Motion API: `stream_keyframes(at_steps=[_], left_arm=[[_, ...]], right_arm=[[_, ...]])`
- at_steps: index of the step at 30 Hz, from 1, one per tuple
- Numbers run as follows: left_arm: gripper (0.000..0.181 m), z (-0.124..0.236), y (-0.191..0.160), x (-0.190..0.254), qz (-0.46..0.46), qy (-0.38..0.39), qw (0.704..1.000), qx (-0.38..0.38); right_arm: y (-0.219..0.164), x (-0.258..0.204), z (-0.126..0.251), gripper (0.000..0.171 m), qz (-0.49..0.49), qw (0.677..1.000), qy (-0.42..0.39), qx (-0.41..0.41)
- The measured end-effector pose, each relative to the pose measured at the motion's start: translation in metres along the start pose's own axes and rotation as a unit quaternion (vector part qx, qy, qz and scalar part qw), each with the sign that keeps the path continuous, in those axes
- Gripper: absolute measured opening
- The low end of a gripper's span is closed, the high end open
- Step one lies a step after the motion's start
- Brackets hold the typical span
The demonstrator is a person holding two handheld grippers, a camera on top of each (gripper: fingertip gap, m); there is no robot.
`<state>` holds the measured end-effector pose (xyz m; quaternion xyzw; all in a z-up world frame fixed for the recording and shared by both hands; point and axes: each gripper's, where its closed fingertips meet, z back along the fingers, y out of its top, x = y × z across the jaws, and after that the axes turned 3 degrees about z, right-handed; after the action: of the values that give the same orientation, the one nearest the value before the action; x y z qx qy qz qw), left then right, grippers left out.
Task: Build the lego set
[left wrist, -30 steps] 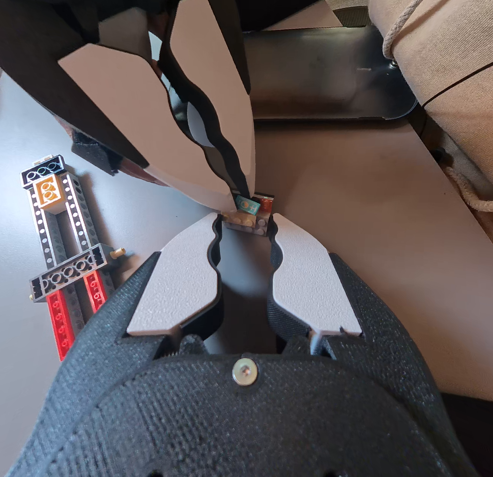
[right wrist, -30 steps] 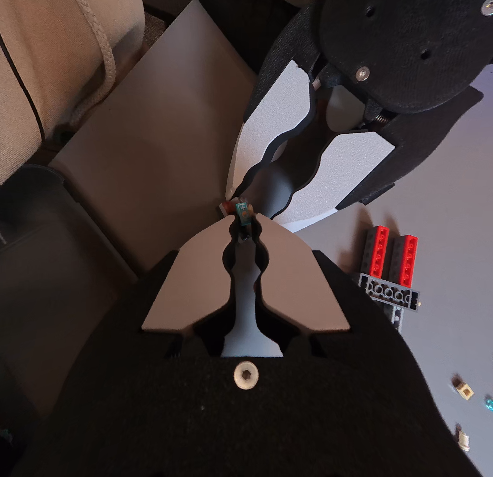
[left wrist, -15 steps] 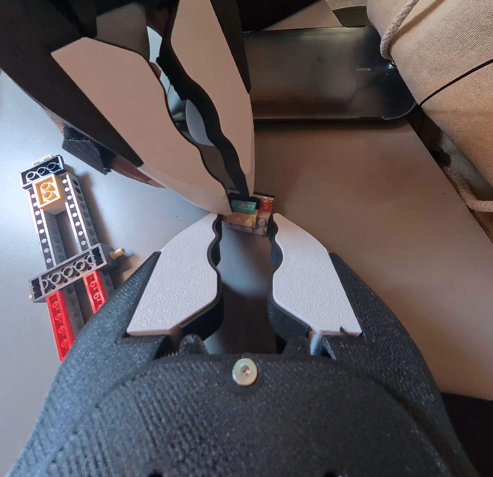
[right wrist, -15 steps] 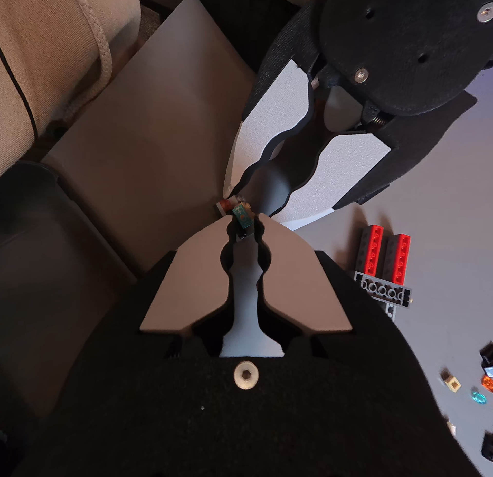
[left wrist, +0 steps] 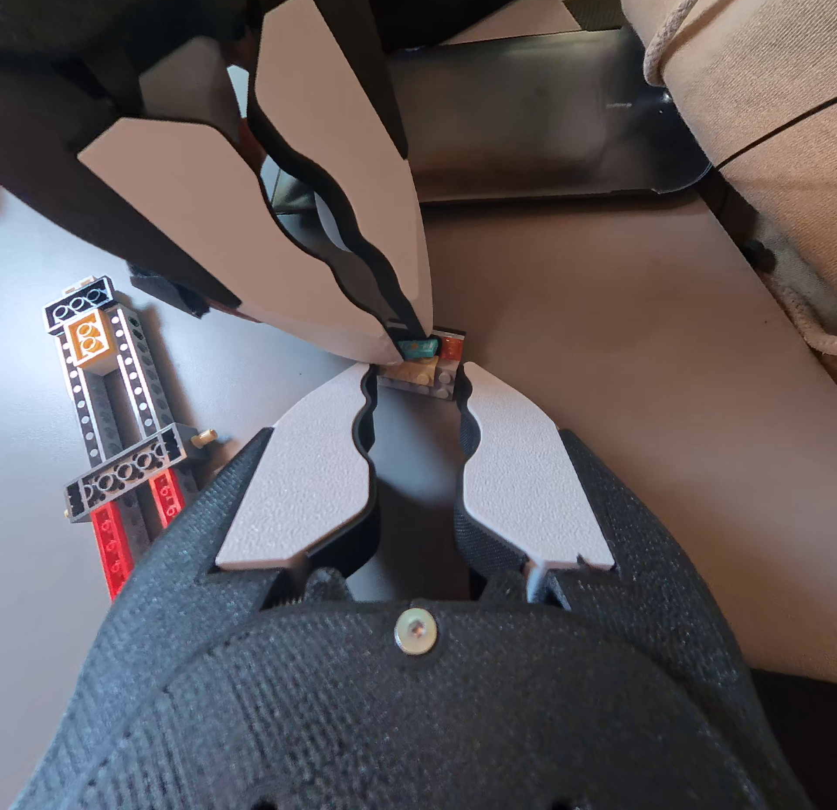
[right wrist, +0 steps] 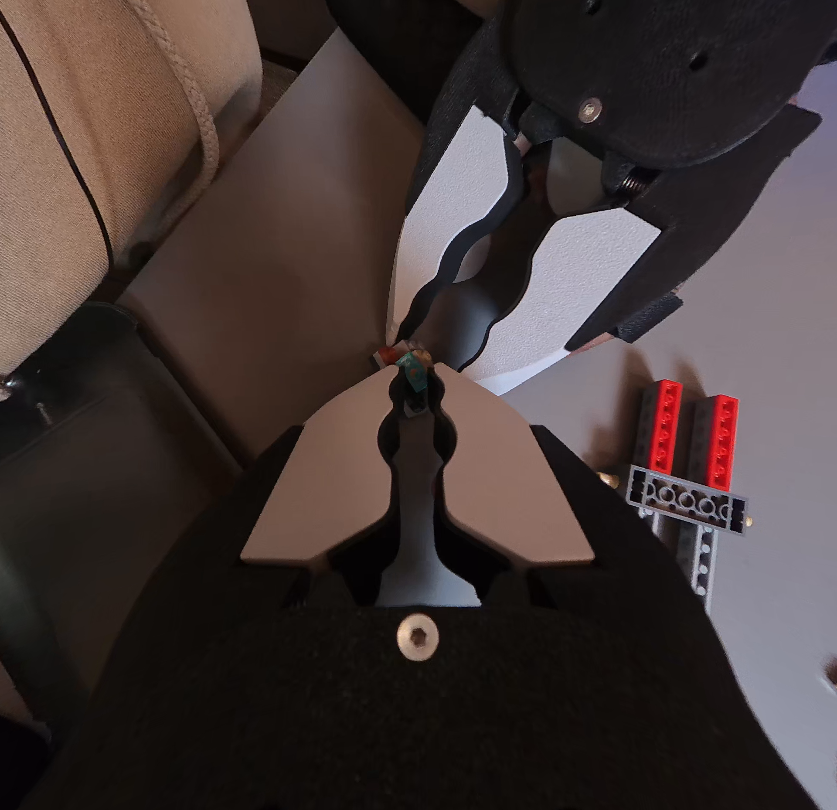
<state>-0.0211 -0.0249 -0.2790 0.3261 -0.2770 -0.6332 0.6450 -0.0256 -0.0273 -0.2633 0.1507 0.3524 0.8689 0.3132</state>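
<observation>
My left gripper (left wrist: 419, 374) is shut on a small grey brick assembly (left wrist: 437, 383) that has a tan plate and an orange piece on top, and holds it just above the grey table (left wrist: 611, 403). My right gripper (right wrist: 414, 370) is shut on a small teal piece (right wrist: 413, 372) and presses it flat on the assembly's top, beside the orange piece (left wrist: 451, 348). In the left wrist view the right gripper (left wrist: 410, 342) comes down from the upper left with the teal piece (left wrist: 419, 348). In the right wrist view the left gripper (right wrist: 430, 353) reaches in from the upper right.
A long grey, black and red brick frame (left wrist: 113, 417) with an orange brick lies flat on the table to my left; it also shows in the right wrist view (right wrist: 688, 475). A black glossy seat (left wrist: 543, 122) and a beige cushion with a cord (left wrist: 747, 86) lie beyond the table edge.
The teal piece went from tilted to lying flat on the small assembly. My right gripper shifted slightly, and loose small pieces slid out of its view. The left gripper stayed put.
</observation>
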Motion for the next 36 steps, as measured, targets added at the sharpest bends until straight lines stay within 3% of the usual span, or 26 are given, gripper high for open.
stream_keyframes(at_steps=[15,24,36], left_arm=[[0.034,-0.002,0.002,0.002,-0.014,0.006,1.0,-0.008],[0.034,-0.002,0.006,-0.003,-0.043,0.037,0.998,-0.004],[0.034,0.013,0.029,-0.013,-0.051,0.076,0.994,0.056]], right_arm=[[0.002,0.003,0.011,0.014,-0.013,1.0,-0.006,0.006],[-0.014,-0.001,0.01,0.036,-0.138,0.99,0.041,0.005],[0.0,0.0,0.02,0.034,-0.286,0.949,0.074,0.108]])
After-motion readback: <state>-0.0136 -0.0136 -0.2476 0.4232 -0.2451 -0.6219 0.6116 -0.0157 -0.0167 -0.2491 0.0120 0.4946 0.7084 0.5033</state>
